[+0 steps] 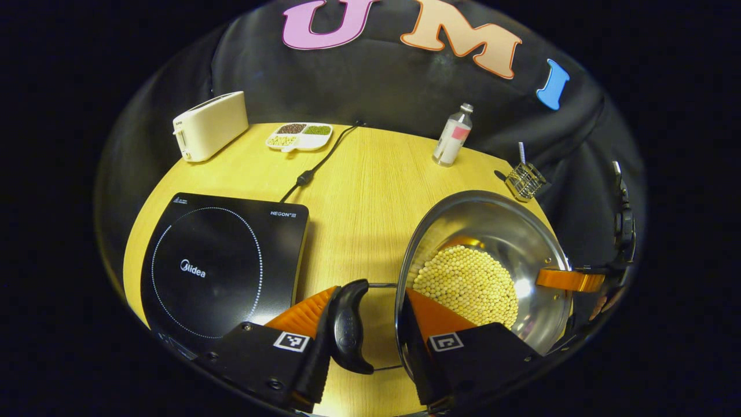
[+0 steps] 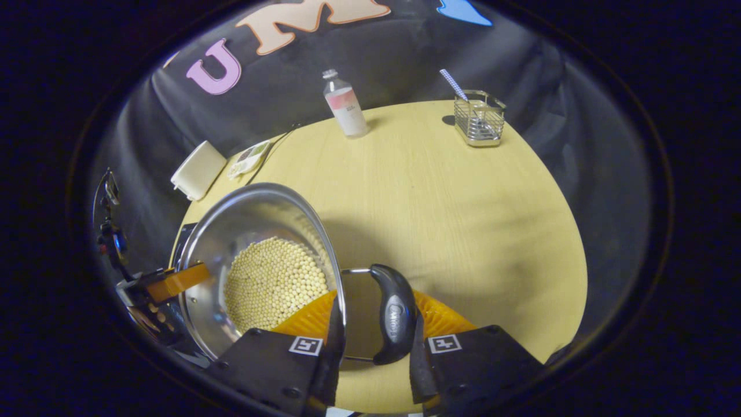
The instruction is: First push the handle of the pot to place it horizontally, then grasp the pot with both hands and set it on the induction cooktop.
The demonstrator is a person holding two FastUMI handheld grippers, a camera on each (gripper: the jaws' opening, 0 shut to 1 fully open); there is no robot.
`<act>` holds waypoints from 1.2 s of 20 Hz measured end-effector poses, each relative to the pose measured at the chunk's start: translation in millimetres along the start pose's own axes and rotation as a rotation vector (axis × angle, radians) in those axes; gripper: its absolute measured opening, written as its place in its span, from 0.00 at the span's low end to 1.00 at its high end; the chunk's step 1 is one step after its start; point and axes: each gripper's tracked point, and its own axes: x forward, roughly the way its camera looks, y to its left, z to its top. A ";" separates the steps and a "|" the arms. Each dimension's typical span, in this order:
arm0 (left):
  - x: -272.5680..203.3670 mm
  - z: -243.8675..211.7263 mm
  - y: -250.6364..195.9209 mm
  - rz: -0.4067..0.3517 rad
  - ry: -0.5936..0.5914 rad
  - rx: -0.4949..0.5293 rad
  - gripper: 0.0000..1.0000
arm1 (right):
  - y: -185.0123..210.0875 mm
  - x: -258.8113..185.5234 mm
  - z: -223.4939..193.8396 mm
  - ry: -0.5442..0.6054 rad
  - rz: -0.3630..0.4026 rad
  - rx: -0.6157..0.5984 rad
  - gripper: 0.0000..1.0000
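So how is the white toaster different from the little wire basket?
The toaster is a solid, closed cream box, while the wire basket is shiny metal mesh you can see through. The toaster looks much bigger than the basket. The basket has a utensil handle poking out of its top; nothing sticks out of the toaster. They sit at opposite far sides of the table. Both stand upright on it, near the back edge.

Left gripper [image 1: 370, 324] and right gripper [image 2: 373, 336] both point forward, jaws partly apart
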 end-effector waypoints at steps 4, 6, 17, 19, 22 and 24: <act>-13.4 9.1 13.0 -0.024 0.001 0.008 0.61 | 19.0 -17.5 1.6 -0.013 -0.022 0.007 0.45; -19.1 16.0 25.9 -0.035 0.002 0.013 0.60 | 34.6 -19.8 0.6 -0.017 -0.030 0.023 0.46; -45.6 36.2 137.9 -0.050 0.028 0.039 0.61 | 154.1 -12.2 -18.6 -0.018 -0.045 0.056 0.51; -49.6 38.5 157.6 -0.049 0.031 0.040 0.61 | 174.7 -10.5 -22.7 -0.017 -0.045 0.060 0.51; -55.5 41.9 188.2 -0.048 0.030 0.036 0.63 | 205.1 -4.6 -21.9 -0.013 -0.044 0.050 0.51; -58.3 43.9 207.9 -0.049 0.028 0.027 0.60 | 224.5 0.1 -22.1 -0.015 -0.047 0.043 0.51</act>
